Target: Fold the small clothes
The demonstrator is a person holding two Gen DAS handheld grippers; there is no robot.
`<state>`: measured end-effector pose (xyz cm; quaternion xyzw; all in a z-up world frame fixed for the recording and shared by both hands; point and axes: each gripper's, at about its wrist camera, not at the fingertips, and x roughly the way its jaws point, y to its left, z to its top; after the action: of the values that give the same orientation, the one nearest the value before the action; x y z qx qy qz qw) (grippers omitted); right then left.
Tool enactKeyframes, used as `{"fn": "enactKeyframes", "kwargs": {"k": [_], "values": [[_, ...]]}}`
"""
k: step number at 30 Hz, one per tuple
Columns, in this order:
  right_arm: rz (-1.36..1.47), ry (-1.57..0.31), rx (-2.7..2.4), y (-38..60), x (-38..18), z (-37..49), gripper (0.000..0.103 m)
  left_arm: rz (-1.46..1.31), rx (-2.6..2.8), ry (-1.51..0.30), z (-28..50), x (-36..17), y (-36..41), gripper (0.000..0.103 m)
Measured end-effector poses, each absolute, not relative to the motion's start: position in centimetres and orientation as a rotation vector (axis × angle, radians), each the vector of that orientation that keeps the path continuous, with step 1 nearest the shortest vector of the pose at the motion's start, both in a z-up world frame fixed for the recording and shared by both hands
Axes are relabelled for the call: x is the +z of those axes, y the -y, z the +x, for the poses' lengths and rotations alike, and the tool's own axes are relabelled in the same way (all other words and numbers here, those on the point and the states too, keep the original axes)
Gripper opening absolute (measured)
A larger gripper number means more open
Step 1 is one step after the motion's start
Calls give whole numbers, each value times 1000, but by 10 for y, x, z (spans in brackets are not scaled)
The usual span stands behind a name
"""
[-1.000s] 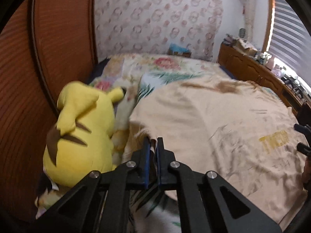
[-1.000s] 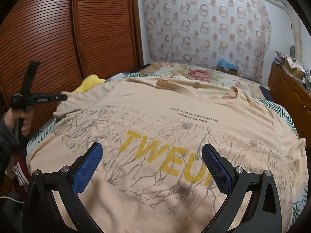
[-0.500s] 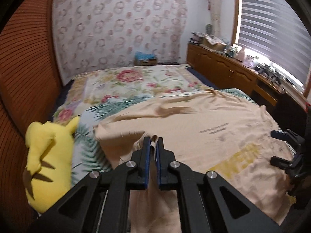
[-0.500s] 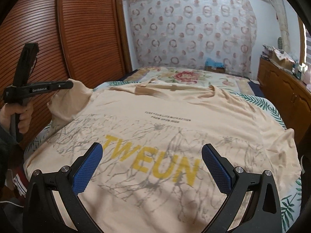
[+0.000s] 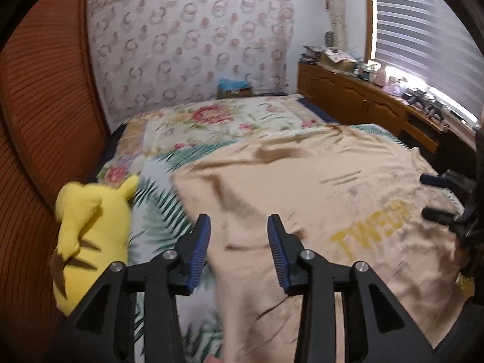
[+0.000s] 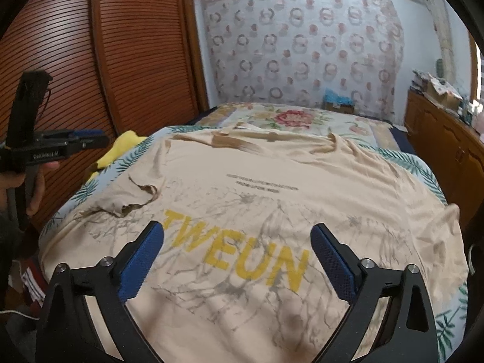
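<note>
T-shirt point(image 6: 272, 211) spread flat on bed point(image 6: 417, 163), left sleeve point(image 6: 133, 202) flopped inward | left gripper point(image 5: 239, 248) jaws opening, nothing between | right gripper point(image 6: 237, 260) jaws wide, closing slightly, empty | risk: loose sleeve bunches; fold skews

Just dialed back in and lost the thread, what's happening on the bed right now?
A person is folding a peach T-shirt with yellow lettering spread on the floral bedspread, holding a black two-finger tool in each hand. The left tool is opening, with nothing between its pads; the left sleeve lies folded in on the shirt. The right tool hovers over the print, jaws wide and just starting to close, holding nothing. A yellow plush toy lies beside the shirt.
</note>
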<state>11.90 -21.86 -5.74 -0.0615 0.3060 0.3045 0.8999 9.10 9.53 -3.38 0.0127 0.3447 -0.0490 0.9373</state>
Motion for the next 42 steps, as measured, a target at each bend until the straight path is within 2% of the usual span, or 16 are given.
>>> {"fn": "enactKeyframes", "kwargs": {"k": [1,6,13,18,24,32,34,36,39,42], "values": [[-139,-631,646,213,-55,120,94,14,-88,-716,89,-40,-103,39],[-207,-626,733,181,-46,127,67,-24,-30,-786,90,-74,-128,39],[-279,-656,874,118,-48,148,61,-61,-8,-871,97,-107,-144,40],[-335,-708,949,79,-65,159,49,-49,2,-873,97,-109,-142,42],[-366,-799,1017,36,-89,170,46,-47,8,-876,100,-109,-143,46],[-472,-822,1018,3,-112,176,39,-43,3,-877,102,-108,-144,51],[-481,-817,1011,0,-112,178,34,-42,4,-877,102,-108,-144,51],[-508,-804,987,-2,-113,180,17,-42,3,-877,102,-108,-144,52],[-501,-800,973,0,-114,186,5,-44,3,-877,102,-108,-144,52],[-429,-789,939,12,-107,195,4,-43,3,-877,102,-108,-144,52]]}}
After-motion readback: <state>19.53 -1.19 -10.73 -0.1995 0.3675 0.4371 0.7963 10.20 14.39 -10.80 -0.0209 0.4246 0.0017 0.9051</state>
